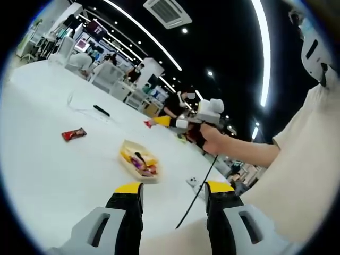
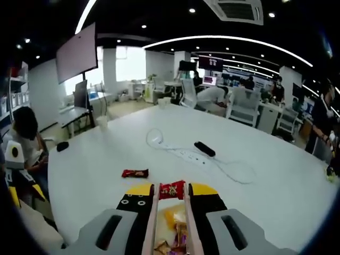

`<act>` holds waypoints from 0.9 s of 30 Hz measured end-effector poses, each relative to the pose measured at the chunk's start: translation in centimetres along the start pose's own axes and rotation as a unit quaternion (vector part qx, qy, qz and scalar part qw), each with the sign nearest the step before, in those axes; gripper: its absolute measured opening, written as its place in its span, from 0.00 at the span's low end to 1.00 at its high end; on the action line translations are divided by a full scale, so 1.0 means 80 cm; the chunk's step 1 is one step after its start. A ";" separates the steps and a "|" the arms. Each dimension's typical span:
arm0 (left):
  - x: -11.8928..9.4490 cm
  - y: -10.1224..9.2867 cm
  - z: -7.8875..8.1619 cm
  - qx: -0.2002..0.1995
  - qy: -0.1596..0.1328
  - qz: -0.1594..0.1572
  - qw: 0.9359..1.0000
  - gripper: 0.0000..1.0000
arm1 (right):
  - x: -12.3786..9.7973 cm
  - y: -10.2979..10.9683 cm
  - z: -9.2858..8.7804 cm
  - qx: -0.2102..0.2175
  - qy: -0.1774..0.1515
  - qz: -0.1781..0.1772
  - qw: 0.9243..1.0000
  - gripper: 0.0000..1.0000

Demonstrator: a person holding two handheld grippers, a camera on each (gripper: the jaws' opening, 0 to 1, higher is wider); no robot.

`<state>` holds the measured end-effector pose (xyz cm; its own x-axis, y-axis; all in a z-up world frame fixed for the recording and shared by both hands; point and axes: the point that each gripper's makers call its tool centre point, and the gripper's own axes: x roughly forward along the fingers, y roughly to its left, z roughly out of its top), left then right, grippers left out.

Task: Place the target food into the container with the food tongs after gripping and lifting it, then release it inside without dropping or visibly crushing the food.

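One long white bench [image 1: 48, 175] carries everything, under a dark ceiling with curved light strips and an office of desks and chairs behind. In the left gripper view, a red snack packet [image 1: 74, 134] lies left of the container [image 1: 139, 160], a shallow tray holding wrapped snacks; the left tool [image 1: 173, 192] hangs just short of it, jaws apart and empty. Right of the container, a hand [image 1: 211, 139] carries the right tool [image 1: 159, 121]. In the right gripper view, the right tool [image 2: 171, 192] pinches the food tongs [image 2: 153, 223], whose tips grip a red-wrapped snack [image 2: 172, 189] above the container [image 2: 172, 219]. Beyond lie a power strip [image 2: 189, 155] and a black remote [image 2: 204, 149].
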<state>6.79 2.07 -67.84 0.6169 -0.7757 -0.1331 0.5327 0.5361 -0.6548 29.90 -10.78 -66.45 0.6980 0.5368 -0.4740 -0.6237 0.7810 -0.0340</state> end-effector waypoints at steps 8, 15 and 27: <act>0.005 -0.004 -0.004 0.001 0.010 -0.010 1.000 0.45 | -0.011 -0.007 -0.008 0.010 0.001 -0.013 1.000 0.25; 0.006 -0.005 -0.007 0.000 0.013 -0.011 1.000 0.45 | -0.013 -0.008 -0.010 0.018 0.002 -0.014 1.000 0.25; 0.005 -0.003 -0.012 -0.006 0.012 -0.009 1.000 0.45 | -0.013 -0.004 -0.020 0.032 0.010 -0.004 0.999 0.26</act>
<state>6.37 1.29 -68.47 0.5930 -0.7932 -0.1388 0.5370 0.5180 -0.6658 28.81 -12.06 -67.38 0.6947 0.5245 -0.4923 -0.5941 0.8042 0.0184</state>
